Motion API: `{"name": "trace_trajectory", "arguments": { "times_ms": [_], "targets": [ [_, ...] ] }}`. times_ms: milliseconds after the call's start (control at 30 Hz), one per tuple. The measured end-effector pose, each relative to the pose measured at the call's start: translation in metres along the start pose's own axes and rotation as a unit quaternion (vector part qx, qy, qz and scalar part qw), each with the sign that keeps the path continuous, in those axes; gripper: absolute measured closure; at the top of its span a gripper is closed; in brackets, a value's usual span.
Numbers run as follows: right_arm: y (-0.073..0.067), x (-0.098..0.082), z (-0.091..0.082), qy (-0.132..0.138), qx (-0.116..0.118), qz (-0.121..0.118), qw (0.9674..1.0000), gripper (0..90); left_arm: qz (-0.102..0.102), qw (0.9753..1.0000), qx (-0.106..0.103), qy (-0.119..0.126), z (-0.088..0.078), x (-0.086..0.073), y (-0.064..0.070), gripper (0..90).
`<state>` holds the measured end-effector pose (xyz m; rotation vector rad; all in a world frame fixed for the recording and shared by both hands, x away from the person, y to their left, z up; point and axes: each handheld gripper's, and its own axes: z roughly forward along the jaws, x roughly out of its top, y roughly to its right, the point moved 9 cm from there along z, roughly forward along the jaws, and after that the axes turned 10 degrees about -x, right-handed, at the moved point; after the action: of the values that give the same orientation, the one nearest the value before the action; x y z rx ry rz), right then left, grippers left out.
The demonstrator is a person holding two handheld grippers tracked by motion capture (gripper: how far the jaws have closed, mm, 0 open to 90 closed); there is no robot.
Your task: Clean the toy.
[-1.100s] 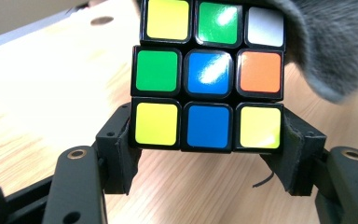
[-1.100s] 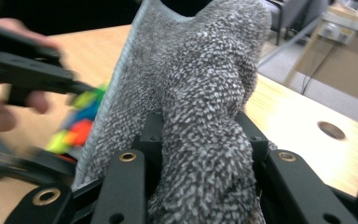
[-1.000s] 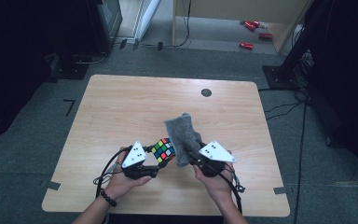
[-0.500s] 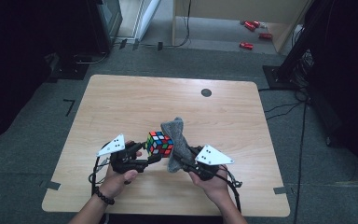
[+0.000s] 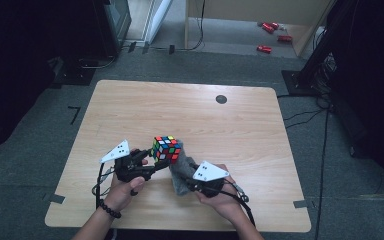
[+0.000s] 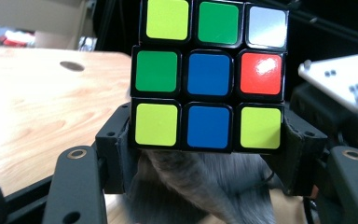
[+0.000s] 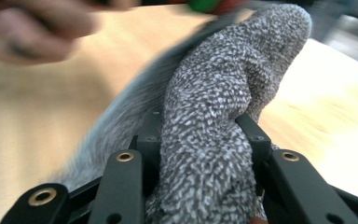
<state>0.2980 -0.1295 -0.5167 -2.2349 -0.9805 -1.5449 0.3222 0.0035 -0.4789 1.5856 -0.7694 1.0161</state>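
Observation:
A scrambled colour cube (image 5: 166,148) is held above the wooden table (image 5: 240,125), and my left gripper (image 5: 156,160) is shut on its lower part. In the left gripper view the cube (image 6: 209,79) sits between the pads of that gripper (image 6: 207,145), with a grey cloth (image 6: 200,186) bunched beneath it. My right gripper (image 5: 186,178) is shut on this grey cloth (image 5: 179,170), which touches the cube's underside and right side. Its jaws have just been opening slightly, and the cloth (image 7: 209,140) is still pinched in the right gripper (image 7: 200,137).
A dark round hole (image 5: 221,99) marks the table's far side. Both hands work close to the front edge (image 5: 180,225). Red objects (image 5: 267,48) lie on the floor beyond the table. In the right gripper view the other hand (image 7: 28,28) appears blurred at top left.
The right gripper has sunk with the cloth, which stood above the cube and now lies under it. The left hand swung left and the cube rose a little.

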Motion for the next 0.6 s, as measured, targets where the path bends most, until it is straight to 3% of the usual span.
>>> {"name": "trace_trajectory", "arguments": {
  "times_ms": [133,200,267,333,400,500,600],
  "targets": [
    [0.034,-0.008,-0.002,-0.008,-0.073,0.027,0.9970,56.6,-0.023,0.9985,0.035,-0.037,0.003,-0.011,-0.013,34.7],
    [0.042,-0.012,-0.001,-0.010,-0.087,0.027,0.9957,49.7,-0.026,0.9976,0.041,-0.049,0.005,-0.014,-0.015,34.6],
    [0.050,-0.014,-0.001,-0.008,-0.106,0.030,0.9939,37.2,-0.029,0.9973,0.042,-0.053,0.006,-0.016,-0.015,34.7],
    [0.055,-0.010,-0.004,0.006,-0.121,0.020,0.9925,29.1,-0.030,0.9970,0.044,-0.057,0.007,-0.017,-0.015,34.7],
    [0.054,-0.004,-0.009,0.028,-0.120,0.010,0.9923,27.8,-0.032,0.9966,0.046,-0.060,0.007,-0.018,-0.016,34.7],
    [0.044,0.007,-0.014,0.064,-0.089,-0.007,0.9940,26.9,-0.036,0.9965,0.043,-0.061,0.008,-0.018,-0.016,34.7],
    [0.029,0.012,-0.013,0.086,-0.070,-0.033,0.9933,26.4,-0.040,0.9964,0.035,-0.066,0.010,-0.019,-0.013,34.7]
  ]
}}
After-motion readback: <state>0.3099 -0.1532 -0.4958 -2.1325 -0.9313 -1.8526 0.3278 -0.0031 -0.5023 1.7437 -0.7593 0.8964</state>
